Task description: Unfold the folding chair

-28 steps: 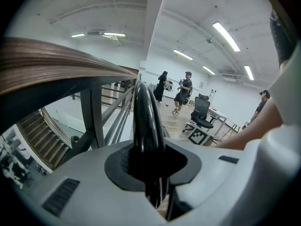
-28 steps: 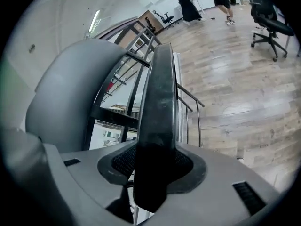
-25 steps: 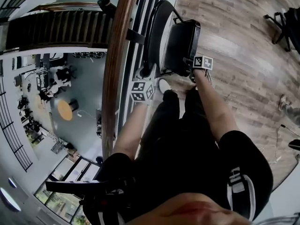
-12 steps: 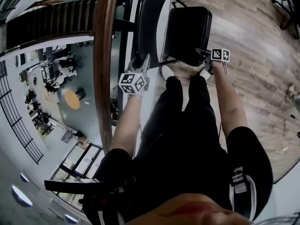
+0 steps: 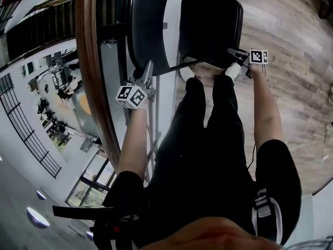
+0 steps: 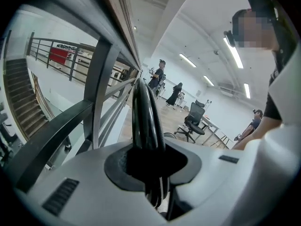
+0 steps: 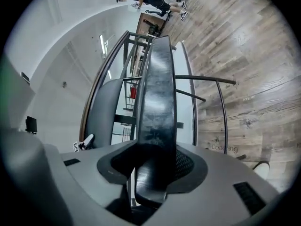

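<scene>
Chair (image 5: 210,25) clamped: left tongs (image 5: 148,71), right tongs (image 5: 233,52).

Folding chair (image 5: 171,35), black, partly opened. Padded, round-cornered seat (image 5: 210,27) swung away from curved backrest (image 5: 148,25), a narrow gap between them. Thin metal tube frame (image 7: 202,79). Standing on wood-plank floor (image 5: 291,46), backrest just beside railing (image 5: 91,61).

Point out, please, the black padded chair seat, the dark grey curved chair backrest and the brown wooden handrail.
black padded chair seat (image 5: 210,30): head view, middle of cushion.
dark grey curved chair backrest (image 5: 148,25): head view, centre of panel.
brown wooden handrail (image 5: 87,46): head view, top surface.
</scene>
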